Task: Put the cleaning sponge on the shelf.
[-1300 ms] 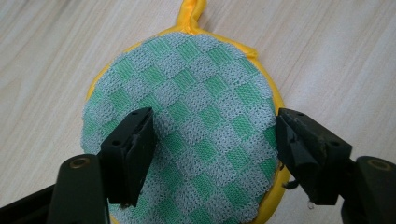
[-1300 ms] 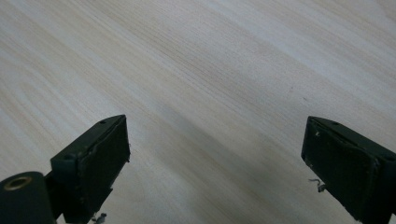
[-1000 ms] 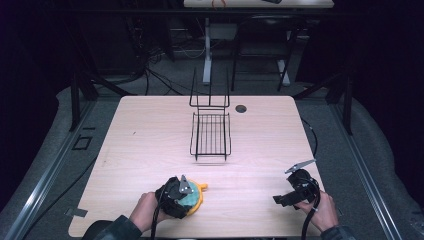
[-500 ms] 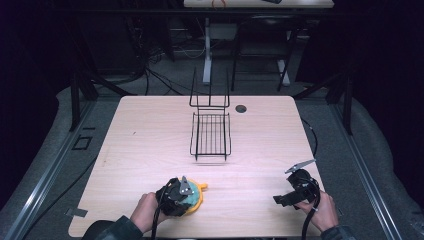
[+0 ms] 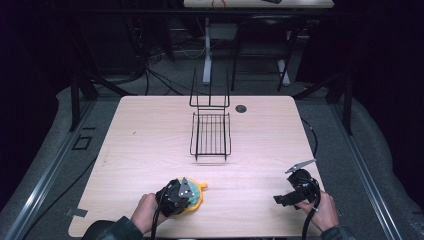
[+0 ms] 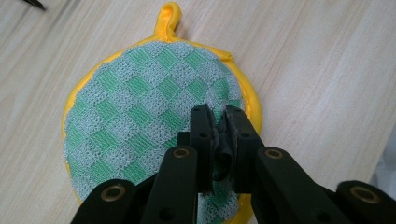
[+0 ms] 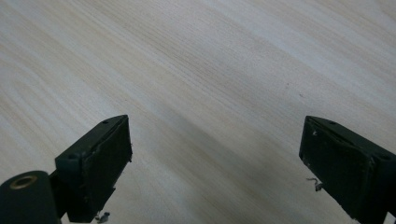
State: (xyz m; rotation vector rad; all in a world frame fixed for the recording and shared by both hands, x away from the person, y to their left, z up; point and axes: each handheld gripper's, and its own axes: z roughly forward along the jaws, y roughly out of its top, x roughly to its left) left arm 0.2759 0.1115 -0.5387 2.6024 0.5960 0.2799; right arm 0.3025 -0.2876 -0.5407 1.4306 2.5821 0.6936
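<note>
Two tongs still | left tongs [image 6: 219, 122] just closed on potholder [image 6: 140, 112]

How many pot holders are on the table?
1: a green-checked pot holder with yellow trim lies near the table's front edge, left of centre, pinched by the left gripper. None shows elsewhere.

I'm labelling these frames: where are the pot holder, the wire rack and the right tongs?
pot holder [image 6: 140, 107], left gripper view, checked middle.
wire rack [image 5: 210, 135], high view, flat grid.
right tongs [image 7: 215, 163], right gripper view, midway between tips.
</note>
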